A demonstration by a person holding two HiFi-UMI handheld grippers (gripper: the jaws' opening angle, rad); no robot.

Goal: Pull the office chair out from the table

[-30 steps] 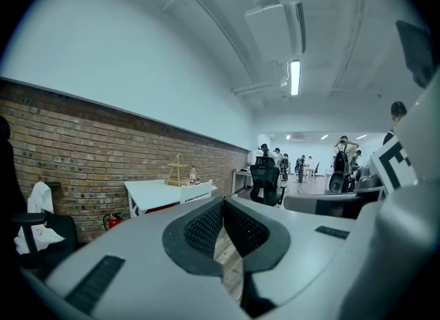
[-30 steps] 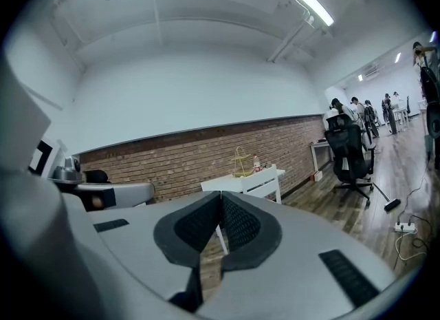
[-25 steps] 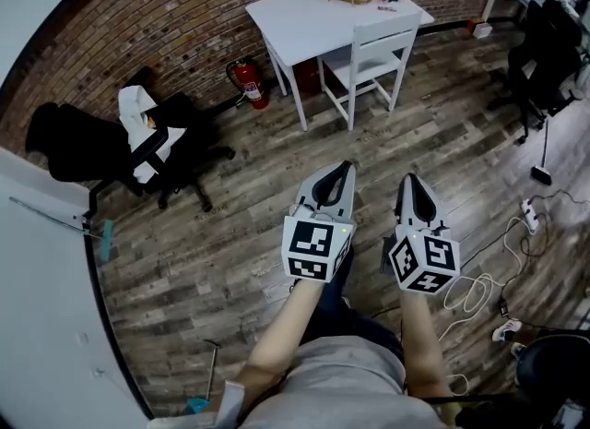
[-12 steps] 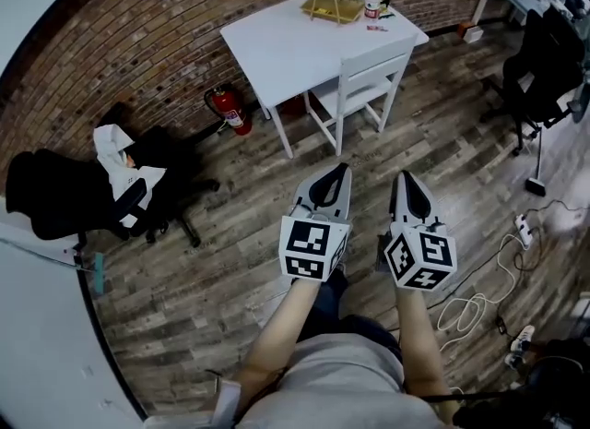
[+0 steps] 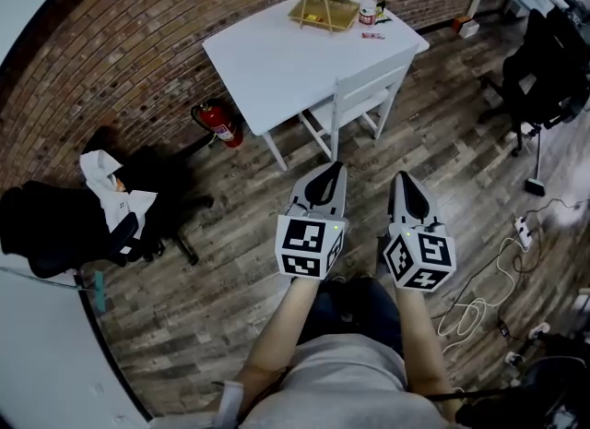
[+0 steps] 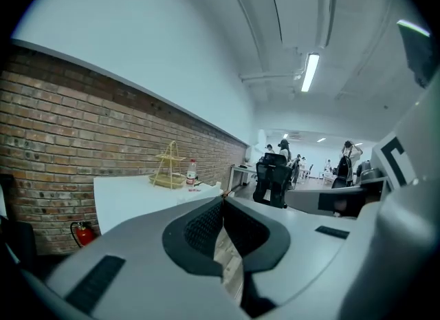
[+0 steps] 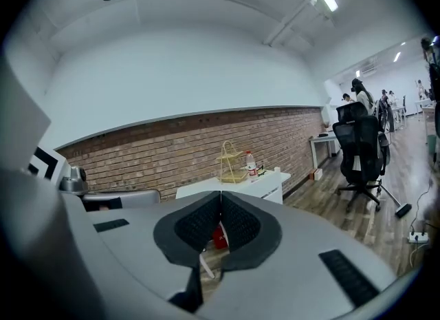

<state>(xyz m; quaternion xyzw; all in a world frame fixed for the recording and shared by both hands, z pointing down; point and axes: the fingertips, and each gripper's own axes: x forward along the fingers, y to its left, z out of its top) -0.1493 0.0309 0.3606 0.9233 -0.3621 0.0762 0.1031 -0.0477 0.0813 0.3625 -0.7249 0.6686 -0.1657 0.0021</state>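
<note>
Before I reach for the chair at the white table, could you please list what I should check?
1. Left gripper jaws open: not ok, shut and empty.
2. Right gripper jaws open: not ok, shut and empty.
3. White chair tucked under white table: ok.
4. Grippers at the chair: not ok, well short of it.
5. Cables out of the path: ok, off to the right.

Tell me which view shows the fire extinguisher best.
Head view: the fire extinguisher shows whole by the brick wall. Left gripper view has it small, lower left; right gripper view, only a red sliver.
</note>
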